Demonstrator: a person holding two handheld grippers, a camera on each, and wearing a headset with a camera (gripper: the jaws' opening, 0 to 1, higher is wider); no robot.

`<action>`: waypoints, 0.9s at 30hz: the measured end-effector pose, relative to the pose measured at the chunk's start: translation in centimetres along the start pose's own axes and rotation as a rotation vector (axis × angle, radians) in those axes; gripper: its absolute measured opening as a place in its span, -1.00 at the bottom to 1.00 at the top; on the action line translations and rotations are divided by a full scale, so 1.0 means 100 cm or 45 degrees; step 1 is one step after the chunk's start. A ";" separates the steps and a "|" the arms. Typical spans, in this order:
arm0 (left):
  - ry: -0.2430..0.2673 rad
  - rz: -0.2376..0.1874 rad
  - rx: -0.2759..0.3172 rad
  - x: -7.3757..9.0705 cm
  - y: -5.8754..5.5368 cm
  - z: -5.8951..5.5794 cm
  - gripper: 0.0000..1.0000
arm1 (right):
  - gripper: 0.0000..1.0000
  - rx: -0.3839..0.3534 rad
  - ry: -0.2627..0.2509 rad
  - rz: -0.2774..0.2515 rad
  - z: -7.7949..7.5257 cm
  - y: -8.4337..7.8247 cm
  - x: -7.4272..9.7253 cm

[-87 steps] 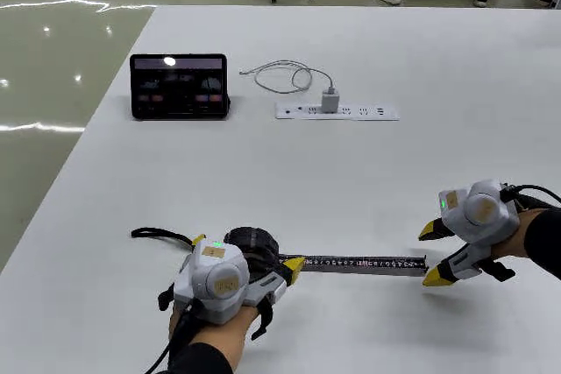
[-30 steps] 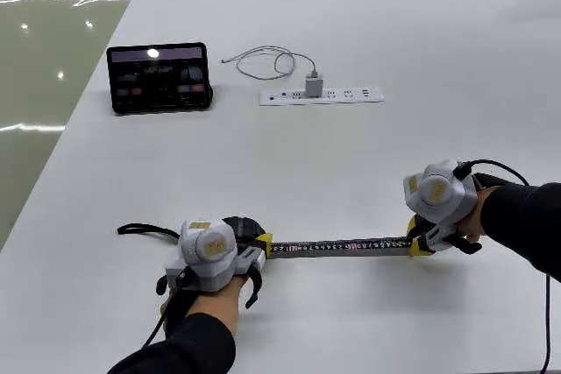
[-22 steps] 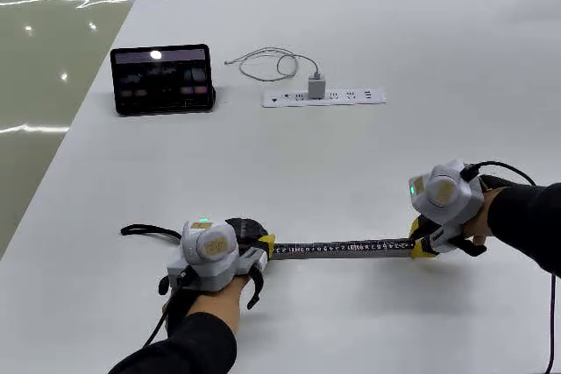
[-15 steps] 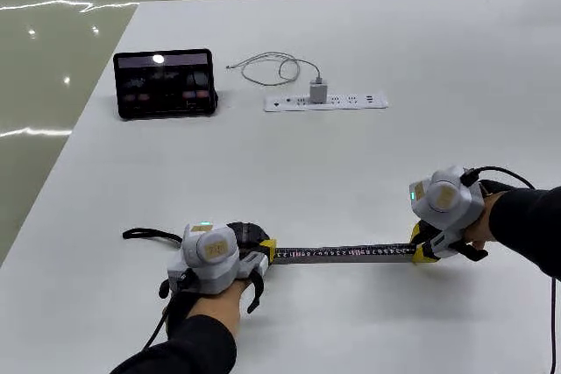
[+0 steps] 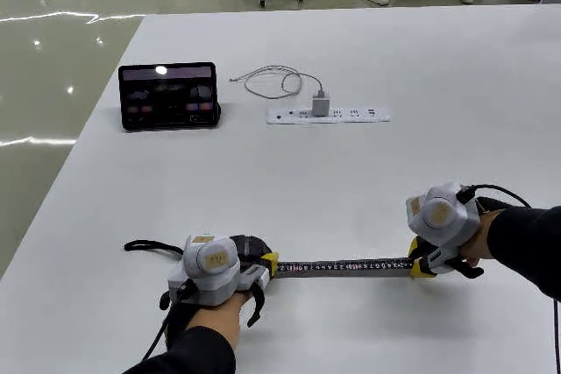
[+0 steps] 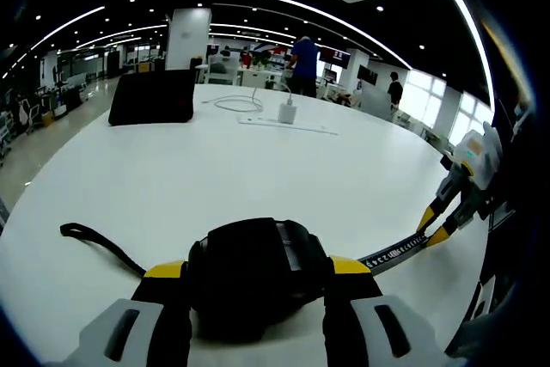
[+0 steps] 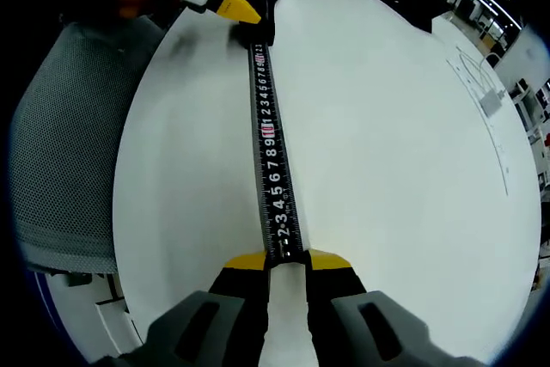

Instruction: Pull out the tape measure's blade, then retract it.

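The black tape measure case (image 6: 258, 272) rests on the white table (image 5: 351, 172), and my left gripper (image 6: 256, 268) is shut on its sides. In the head view the case (image 5: 252, 251) sits at the lower left, partly hidden behind the left gripper (image 5: 263, 267). Its dark numbered blade (image 5: 346, 265) lies flat on the table, stretched rightwards. My right gripper (image 5: 419, 265) is shut on the blade's tip. The right gripper view looks down the blade (image 7: 269, 143) to the case (image 7: 258, 2), with the right gripper (image 7: 286, 257) pinching the blade's near end. A black wrist strap (image 5: 153, 246) trails left from the case.
A dark tablet (image 5: 169, 95) stands at the back left. A white power strip (image 5: 329, 115) with a plugged charger and coiled white cable (image 5: 273, 80) lies behind the work. The table's left edge is near the left gripper. Office chairs and people stand beyond the far edge.
The right gripper, open beside the blade's tip at first, has shut on it. In the last second the blade's length and both grippers barely changed; the head camera tilted.
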State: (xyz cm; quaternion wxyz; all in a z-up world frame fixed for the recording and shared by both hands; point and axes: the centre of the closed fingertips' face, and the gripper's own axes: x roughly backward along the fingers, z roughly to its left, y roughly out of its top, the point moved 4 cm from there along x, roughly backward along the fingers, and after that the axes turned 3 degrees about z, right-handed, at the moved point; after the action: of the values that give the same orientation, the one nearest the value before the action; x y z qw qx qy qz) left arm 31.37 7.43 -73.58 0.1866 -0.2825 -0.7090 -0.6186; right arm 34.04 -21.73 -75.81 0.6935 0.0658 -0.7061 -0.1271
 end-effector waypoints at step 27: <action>-0.014 0.016 0.004 -0.001 0.000 0.000 0.16 | -0.77 0.008 0.008 0.021 0.001 0.022 -0.007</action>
State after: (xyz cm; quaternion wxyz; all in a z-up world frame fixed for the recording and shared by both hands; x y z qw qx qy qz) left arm 31.47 7.45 -73.66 0.1872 -0.2901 -0.7092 -0.6148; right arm 34.13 -19.44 -75.94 0.6966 0.0624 -0.7048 -0.1189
